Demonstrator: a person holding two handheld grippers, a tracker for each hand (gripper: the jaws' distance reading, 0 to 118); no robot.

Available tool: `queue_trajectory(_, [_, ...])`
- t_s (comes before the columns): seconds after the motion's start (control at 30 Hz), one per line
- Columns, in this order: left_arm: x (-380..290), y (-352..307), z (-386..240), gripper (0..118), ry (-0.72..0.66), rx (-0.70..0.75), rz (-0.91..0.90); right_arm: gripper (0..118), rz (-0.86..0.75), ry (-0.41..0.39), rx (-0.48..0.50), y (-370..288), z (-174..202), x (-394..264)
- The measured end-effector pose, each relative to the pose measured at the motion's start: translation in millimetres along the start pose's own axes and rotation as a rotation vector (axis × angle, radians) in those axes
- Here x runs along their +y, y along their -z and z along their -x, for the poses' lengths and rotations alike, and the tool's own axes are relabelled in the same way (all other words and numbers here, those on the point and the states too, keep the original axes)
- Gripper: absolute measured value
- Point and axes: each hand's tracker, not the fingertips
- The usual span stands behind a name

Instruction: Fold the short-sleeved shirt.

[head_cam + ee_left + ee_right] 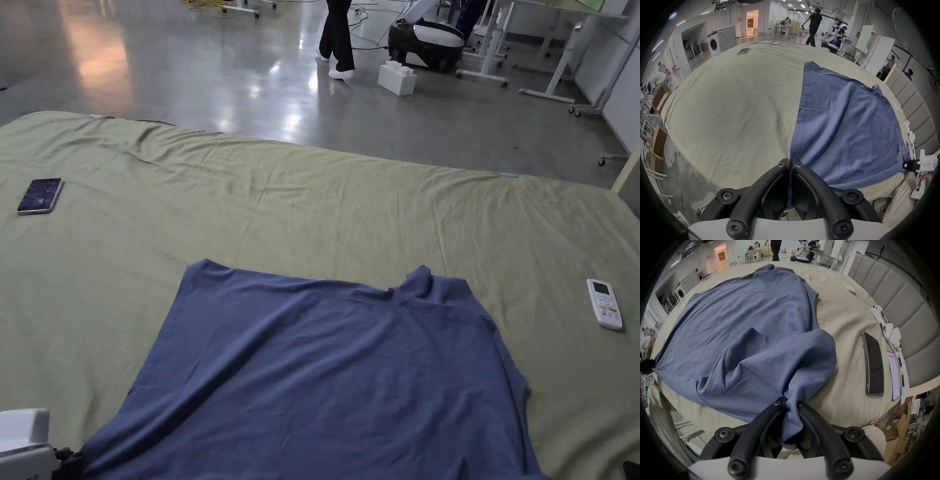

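A blue short-sleeved shirt (325, 375) lies spread on the olive-green sheet (312, 206), its far edge toward the room. My left gripper (790, 164) is shut on the shirt's (843, 126) near left corner, a thin fold of cloth pinched between the jaws. My right gripper (790, 403) is shut on a thick bunch of the shirt (740, 324) at its near right corner. The left gripper's white body (25, 447) peeks in at the bottom left of the head view. In the left gripper view the right gripper (909, 165) holds the far corner.
A phone (40, 195) lies on the sheet at the far left and a white remote (604, 304) at the right. Another phone (873, 365), a lit tablet (894, 378) and white cables rest near the padded headboard (907, 313). A person (336, 37) walks beyond the bed.
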Motion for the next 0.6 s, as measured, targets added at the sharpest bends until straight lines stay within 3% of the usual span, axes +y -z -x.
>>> queue_trajectory(0.1, [0, -3, 0, 4, -0.007, -0.011, -0.004, 7, -0.031, -0.042, -0.040, -12, -1, 0])
queue_trajectory(0.6, [35, -15, -9, 4, -0.074, -0.100, -0.096, 7, -0.238, 0.078, 0.019, -52, -15, 16])
